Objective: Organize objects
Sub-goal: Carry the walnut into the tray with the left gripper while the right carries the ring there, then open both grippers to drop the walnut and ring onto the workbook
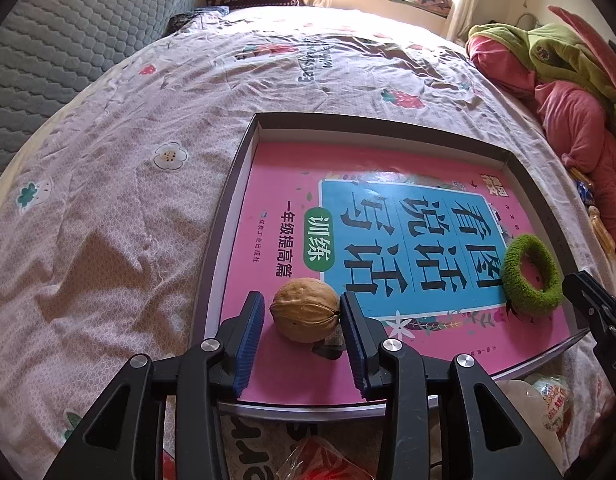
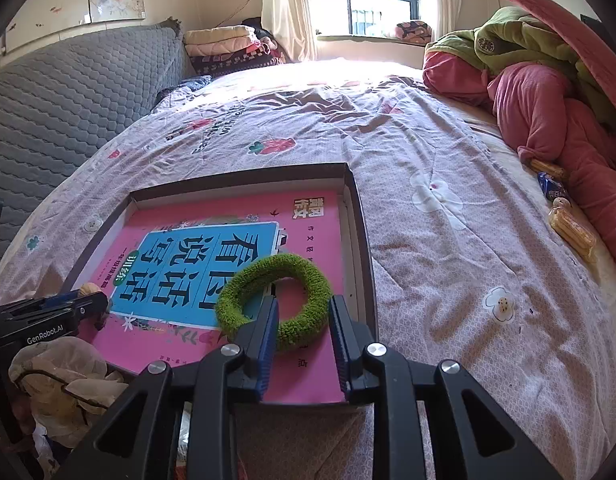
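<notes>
A shallow dark box [image 1: 228,208] lies on the bed with a pink book [image 1: 292,184] inside. A walnut [image 1: 305,309] rests on the book between the fingers of my left gripper [image 1: 302,312]; the jaws stand open around it, the right pad touching, the left pad apart. A green fuzzy hair ring [image 2: 274,294] lies on the book [image 2: 308,376] inside the box [image 2: 364,248]. My right gripper [image 2: 302,316] is open, its fingers straddling the ring's near side. The ring also shows in the left wrist view [image 1: 531,274].
The pink patterned bedsheet [image 1: 120,208] surrounds the box. Pink and green bedding [image 2: 548,112] is piled at the right, with wrapped snacks [image 2: 570,232] beside it. A grey quilted headboard [image 2: 68,96] stands at the left. Plastic bags [image 2: 64,380] lie at the near edge.
</notes>
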{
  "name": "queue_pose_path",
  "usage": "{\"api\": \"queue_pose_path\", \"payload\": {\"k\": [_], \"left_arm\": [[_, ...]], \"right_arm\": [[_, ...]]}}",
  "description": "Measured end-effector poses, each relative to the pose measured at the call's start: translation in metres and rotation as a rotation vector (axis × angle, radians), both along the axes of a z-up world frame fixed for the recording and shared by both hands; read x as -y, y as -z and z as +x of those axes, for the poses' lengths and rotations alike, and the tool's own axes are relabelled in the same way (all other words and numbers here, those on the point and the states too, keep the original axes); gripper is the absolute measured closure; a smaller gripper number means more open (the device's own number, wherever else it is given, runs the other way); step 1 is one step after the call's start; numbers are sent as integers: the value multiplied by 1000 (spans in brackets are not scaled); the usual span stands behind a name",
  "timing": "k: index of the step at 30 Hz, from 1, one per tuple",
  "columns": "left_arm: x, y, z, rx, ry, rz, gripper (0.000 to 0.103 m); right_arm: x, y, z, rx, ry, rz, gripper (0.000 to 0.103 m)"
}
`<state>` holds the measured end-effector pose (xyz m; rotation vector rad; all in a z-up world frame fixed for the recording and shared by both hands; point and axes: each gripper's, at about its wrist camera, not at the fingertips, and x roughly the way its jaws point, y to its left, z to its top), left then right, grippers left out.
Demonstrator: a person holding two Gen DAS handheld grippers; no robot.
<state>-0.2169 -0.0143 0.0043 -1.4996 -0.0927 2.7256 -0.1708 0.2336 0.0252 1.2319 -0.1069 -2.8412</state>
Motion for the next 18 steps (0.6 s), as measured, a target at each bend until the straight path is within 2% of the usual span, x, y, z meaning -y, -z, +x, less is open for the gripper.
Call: {"api": "queue_pose_path", "payload": {"k": [3,7,13,18], "left_arm": [[-1,-3,1,-9,5,4,58],[-1,-7,3,-23,7,12,49],[6,-16,7,-51,0,40,45],[16,-36,18,-126,-4,81,34]], "right_arm": [[0,-2,2,-5,0,-3,76],[0,-5,5,-12,0,-8,75],[-1,-8,9,-23,-1,-12,74],[0,-15,15,-43,-4,-16,69]]}}
